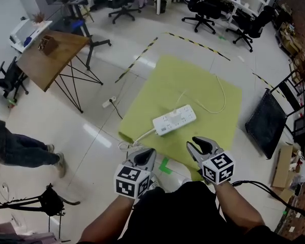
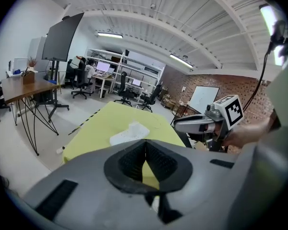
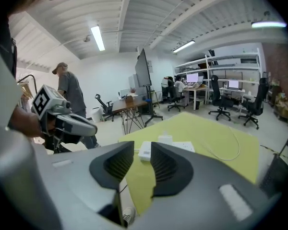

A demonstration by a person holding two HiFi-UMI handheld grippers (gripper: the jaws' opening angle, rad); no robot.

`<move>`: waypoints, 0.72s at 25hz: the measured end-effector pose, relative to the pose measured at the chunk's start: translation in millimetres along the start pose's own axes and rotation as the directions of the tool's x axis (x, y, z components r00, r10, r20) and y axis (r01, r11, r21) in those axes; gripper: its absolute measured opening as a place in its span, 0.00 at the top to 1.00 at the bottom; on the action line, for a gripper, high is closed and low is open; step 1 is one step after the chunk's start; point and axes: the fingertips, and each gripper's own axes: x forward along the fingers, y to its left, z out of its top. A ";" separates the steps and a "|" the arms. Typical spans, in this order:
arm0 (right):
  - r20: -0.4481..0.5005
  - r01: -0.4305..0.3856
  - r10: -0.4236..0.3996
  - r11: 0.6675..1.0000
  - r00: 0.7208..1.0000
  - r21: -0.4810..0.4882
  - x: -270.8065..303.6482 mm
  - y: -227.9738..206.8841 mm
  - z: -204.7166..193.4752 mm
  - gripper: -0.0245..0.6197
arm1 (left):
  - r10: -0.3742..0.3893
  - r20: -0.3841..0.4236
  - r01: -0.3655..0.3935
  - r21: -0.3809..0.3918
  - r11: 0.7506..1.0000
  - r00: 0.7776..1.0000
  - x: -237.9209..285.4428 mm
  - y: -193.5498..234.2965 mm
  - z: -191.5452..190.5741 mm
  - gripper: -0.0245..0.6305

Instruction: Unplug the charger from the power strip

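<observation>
A white power strip (image 1: 174, 120) lies on the yellow-green table (image 1: 203, 80). A white charger (image 3: 164, 139) stands plugged into it, and its thin white cable (image 1: 217, 104) loops across the table to the right. Both grippers hover at the table's near edge, short of the strip. My left gripper (image 1: 145, 156) has its tips together and holds nothing (image 2: 145, 145). My right gripper (image 1: 201, 145) stands open a little, and the strip's near end shows through the gap (image 3: 142, 150). Nothing is between its pads.
The strip's own cord (image 1: 142, 134) runs off the table's near left edge to the floor. A wooden table (image 1: 53, 50) and a person's legs (image 1: 20, 149) are at the left. A black panel (image 1: 267, 121) leans at the right, and office chairs (image 1: 203, 9) stand behind.
</observation>
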 end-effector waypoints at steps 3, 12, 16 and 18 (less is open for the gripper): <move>-0.013 0.055 -0.056 0.998 0.998 -0.016 38.6 -24.6 -4.1 0.68 | 0.002 -0.002 -0.002 -0.008 1.000 1.000 10.8 6.3 4.2 0.95; -0.145 0.092 -0.101 0.993 0.984 -0.070 152.4 -78.4 -42.4 0.49 | 0.084 -0.023 -0.086 -0.078 0.993 0.996 25.6 21.1 0.1 0.95; -0.156 0.080 -0.091 0.994 0.984 -0.072 171.1 -79.6 -42.1 0.48 | 0.133 -0.034 -0.136 -0.110 0.985 0.991 17.6 32.2 -3.5 0.95; -0.163 0.075 -0.087 0.994 0.983 -0.077 174.1 -80.1 -42.7 0.48 | 0.152 -0.038 -0.156 -0.124 0.980 0.988 15.6 33.3 -5.6 0.95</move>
